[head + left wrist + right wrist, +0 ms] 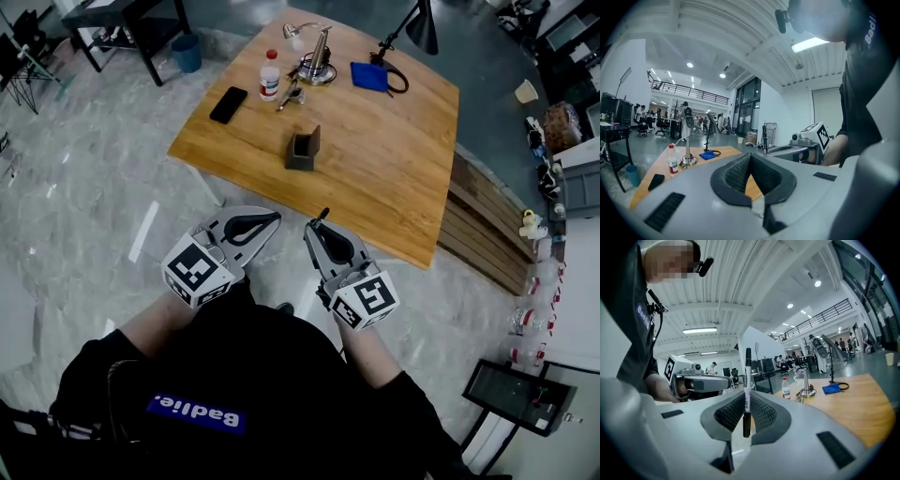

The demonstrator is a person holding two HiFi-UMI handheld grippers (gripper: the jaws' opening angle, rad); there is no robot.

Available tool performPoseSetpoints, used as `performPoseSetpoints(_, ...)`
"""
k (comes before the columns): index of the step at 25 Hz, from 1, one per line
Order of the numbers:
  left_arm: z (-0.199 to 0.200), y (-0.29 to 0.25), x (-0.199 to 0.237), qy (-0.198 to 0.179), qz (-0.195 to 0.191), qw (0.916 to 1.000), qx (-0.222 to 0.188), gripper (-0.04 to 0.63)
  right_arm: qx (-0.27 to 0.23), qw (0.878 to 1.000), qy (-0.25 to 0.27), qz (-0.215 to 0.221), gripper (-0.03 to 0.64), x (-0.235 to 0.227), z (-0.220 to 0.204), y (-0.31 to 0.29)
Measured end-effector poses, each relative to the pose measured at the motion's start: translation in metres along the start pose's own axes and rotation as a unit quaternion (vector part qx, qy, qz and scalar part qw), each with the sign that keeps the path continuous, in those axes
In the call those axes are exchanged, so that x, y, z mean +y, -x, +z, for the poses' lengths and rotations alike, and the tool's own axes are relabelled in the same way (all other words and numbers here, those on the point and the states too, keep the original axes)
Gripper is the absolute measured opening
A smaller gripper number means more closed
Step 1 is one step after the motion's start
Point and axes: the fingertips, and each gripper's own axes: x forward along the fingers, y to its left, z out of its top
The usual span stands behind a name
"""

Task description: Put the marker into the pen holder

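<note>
Open hall, pale marble floor; wooden counter [375,159] ahead of me, with the pen holder [302,150] alone on bare wood, well apart from the phone [229,104], bottle [270,75] and blue cloth [369,76] at the far side. Right tongs [320,225]: pinching the marker [747,392] at mid-barrel, short of the counter, over the floor; left tongs [274,218]: pressed together, nothing between them. Step in hand, as I judge it: carry; the next move calls for reaching past the near edge and lowering the marker end-first into the holder's open top, with ample room around it.
</note>
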Motion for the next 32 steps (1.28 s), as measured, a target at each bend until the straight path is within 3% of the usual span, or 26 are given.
performPoseSetpoints(9,0.003,-0.026,0.100,-0.017,-0.059,0.9981,0.004,0.009,-0.004,0.998,0.000,-0.068,0.037,-0.055,0.010,-0.095)
performPoseSetpoints(16,0.023,-0.040,0.145,-0.034,-0.108,0.9936,-0.002,0.009,-0.030,0.992,0.001,-0.122,0.037,-0.089,0.034,-0.137)
performPoseSetpoints(21,0.017,-0.053,0.159,-0.027,-0.118,0.9926,0.006,0.009,-0.032,0.988,-0.004,-0.152,0.037,-0.119,0.018,-0.151)
performPoseSetpoints(32,-0.008,-0.079,0.173,-0.008,-0.095,0.9948,0.036,0.009,-0.027,0.987,-0.011,-0.156,0.037,-0.166,-0.027,-0.170)
